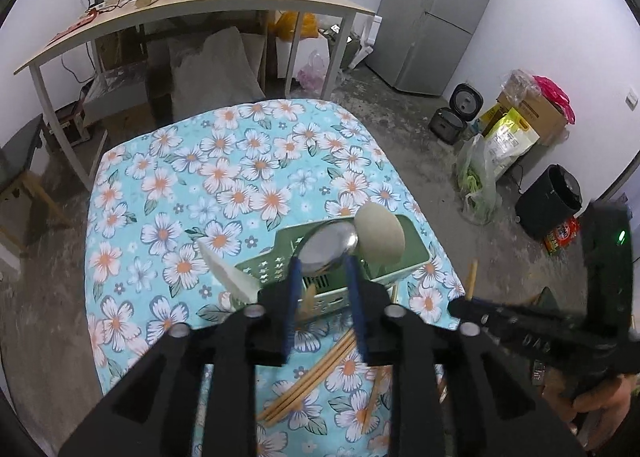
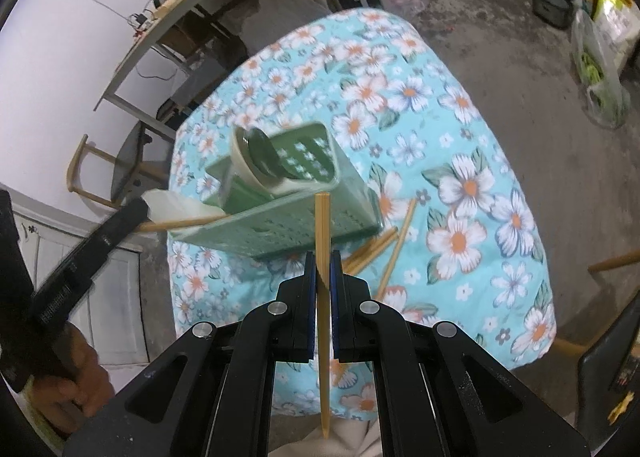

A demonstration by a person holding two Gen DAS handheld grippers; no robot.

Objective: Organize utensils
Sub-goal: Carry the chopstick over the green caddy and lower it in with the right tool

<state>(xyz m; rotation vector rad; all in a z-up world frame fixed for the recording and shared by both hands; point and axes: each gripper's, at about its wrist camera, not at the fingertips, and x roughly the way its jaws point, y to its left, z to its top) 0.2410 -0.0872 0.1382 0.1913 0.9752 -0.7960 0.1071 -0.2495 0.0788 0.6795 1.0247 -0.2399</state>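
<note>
- the right gripper point(image 2: 322, 263) was pinching a slim, pale bamboo chopstick point(image 2: 322, 233), squared at its top end and tapering to a point below the jaws; the blue pads were pressed onto its sides.
- judged by its look, the chopstick was light, stiff and smooth, so it could pivot or slide in a narrow pinch; a hold near its middle, as here, seemed the steadier choice.
- the left gripper point(image 1: 323, 263) had its blue fingers point(image 1: 295, 277) spread apart over the near edge of the pale green perforated plastic utensil basket point(image 1: 276, 269), with nothing pressed between them.
- the basket sat near the edge of the table under a turquoise cloth printed with white and orange flowers point(image 1: 224, 177), and already held a shiny metal spoon point(image 1: 328, 247), a beige ladle-like scoop point(image 1: 380, 235) and a white scoop point(image 1: 228, 271) leaning out of its left end.
- more loose bamboo chopsticks point(image 1: 310, 377) lay on the cloth just in front of the basket, in a rough fan, not yet sorted.
- a chopstick should go into the basket upright, thin end down.
</note>
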